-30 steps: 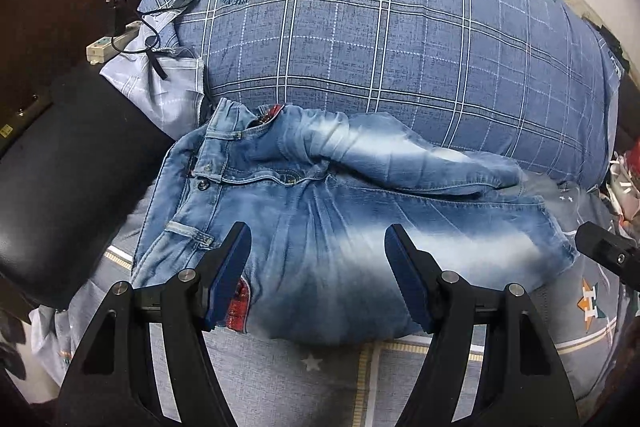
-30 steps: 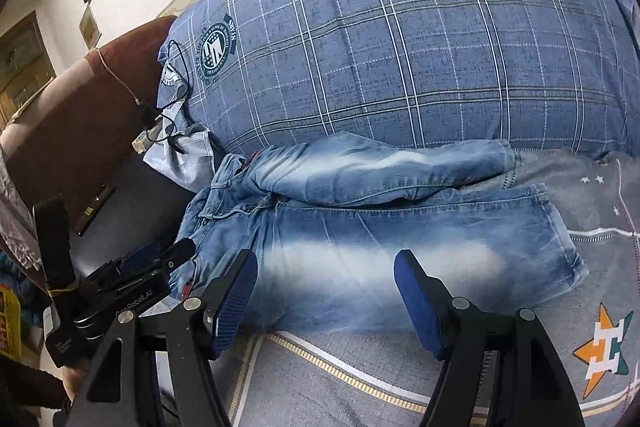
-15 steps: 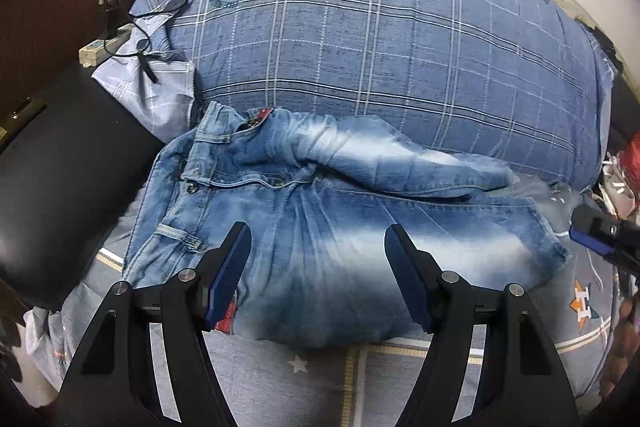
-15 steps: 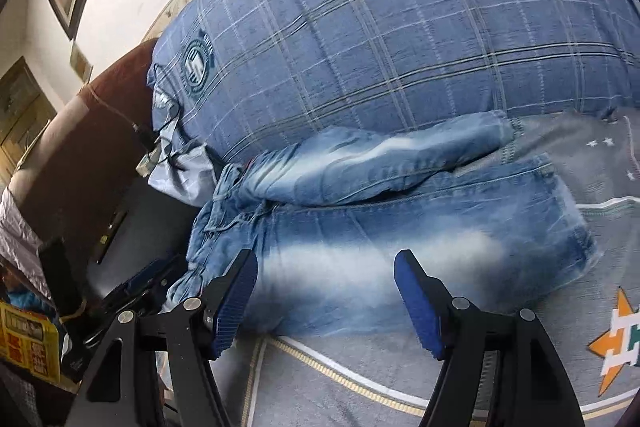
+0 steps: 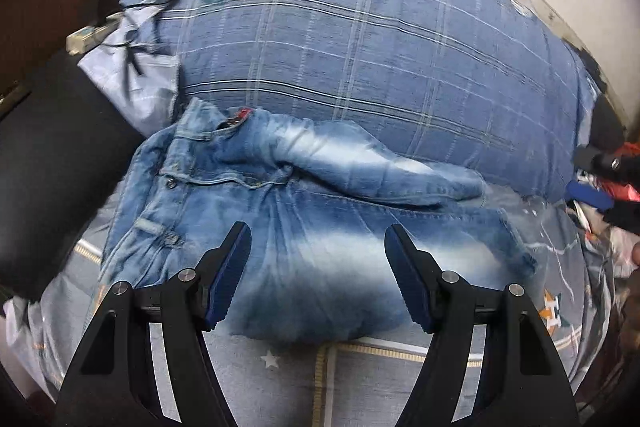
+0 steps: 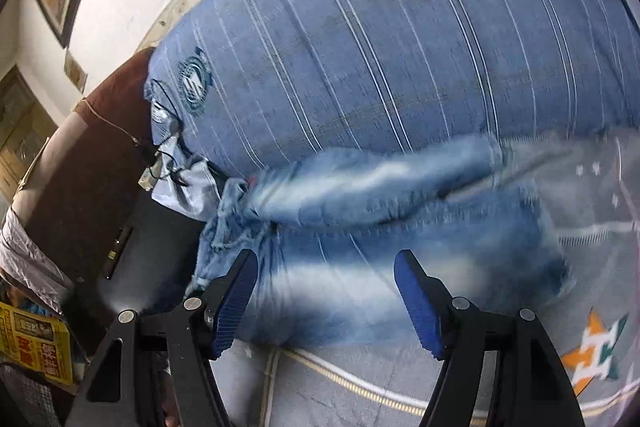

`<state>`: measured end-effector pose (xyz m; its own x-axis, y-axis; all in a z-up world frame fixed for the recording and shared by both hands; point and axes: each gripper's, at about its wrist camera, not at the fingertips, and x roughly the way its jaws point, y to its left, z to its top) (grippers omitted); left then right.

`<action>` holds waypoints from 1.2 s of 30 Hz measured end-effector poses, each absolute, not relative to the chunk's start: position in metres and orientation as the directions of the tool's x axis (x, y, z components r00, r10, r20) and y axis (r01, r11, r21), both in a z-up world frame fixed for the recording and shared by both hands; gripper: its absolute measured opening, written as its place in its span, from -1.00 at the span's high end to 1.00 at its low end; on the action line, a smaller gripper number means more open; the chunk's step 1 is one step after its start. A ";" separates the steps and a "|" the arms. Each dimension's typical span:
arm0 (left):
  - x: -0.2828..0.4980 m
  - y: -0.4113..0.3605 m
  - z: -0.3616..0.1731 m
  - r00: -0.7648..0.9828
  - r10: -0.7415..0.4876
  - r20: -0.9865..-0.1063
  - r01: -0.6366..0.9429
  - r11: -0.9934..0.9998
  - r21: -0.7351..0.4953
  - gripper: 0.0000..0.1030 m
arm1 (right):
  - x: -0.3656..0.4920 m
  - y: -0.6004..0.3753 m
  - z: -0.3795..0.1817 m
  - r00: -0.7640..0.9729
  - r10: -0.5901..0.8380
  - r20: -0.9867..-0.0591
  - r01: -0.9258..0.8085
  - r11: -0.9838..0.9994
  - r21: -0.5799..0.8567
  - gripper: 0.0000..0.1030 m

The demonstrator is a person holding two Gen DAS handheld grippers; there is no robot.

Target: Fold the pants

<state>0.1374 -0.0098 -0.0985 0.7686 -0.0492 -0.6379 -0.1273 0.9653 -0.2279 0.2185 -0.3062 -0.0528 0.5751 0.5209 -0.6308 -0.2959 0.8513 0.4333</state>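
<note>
Left wrist view: the left gripper (image 5: 318, 273) is seen spread wide, nothing grasped, raised over the near edge of the jeans (image 5: 312, 227). The jeans lie on the bed sheet (image 5: 280, 379), against a blue plaid pillow (image 5: 360, 47). Waistband is at the left, legs run to the right; one leg is folded over along the pillow side. Denim is pale-washed down the middle.

Right wrist view: the right gripper (image 6: 326, 297) is likewise released and empty, above the jeans' (image 6: 380, 247) near hem. The picture is motion-blurred; a star print on the sheet (image 6: 596, 347) is seen at right.
</note>
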 end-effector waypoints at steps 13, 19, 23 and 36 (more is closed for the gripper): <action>0.139 -0.018 -0.103 0.763 0.014 -0.646 -0.165 0.971 -0.175 -0.36 | 0.232 -0.311 -0.098 0.539 0.572 -0.618 -0.426 0.818 0.386 -0.33; 0.146 -0.022 -0.089 0.760 -0.025 -0.649 -0.124 0.975 -0.182 -0.36 | 0.235 -0.330 -0.098 0.538 0.601 -0.591 -0.384 0.799 0.462 -0.33; 0.166 -0.028 -0.075 0.758 -0.023 -0.651 -0.121 0.977 -0.176 -0.36 | 0.231 -0.335 -0.084 0.557 0.601 -0.573 -0.373 0.798 0.474 -0.33; 0.240 -0.044 -0.061 0.791 -0.099 -0.604 -0.033 0.979 -0.204 -0.36 | 0.260 -0.373 -0.112 0.570 0.541 -0.618 -0.267 0.834 0.484 -0.33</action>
<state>0.2399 -0.0441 -0.0613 0.7911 -0.0993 -0.6036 -0.0326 0.9785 -0.2036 0.2595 -0.3728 -0.1119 0.5700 0.5413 -0.6181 -0.2669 0.8335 0.4837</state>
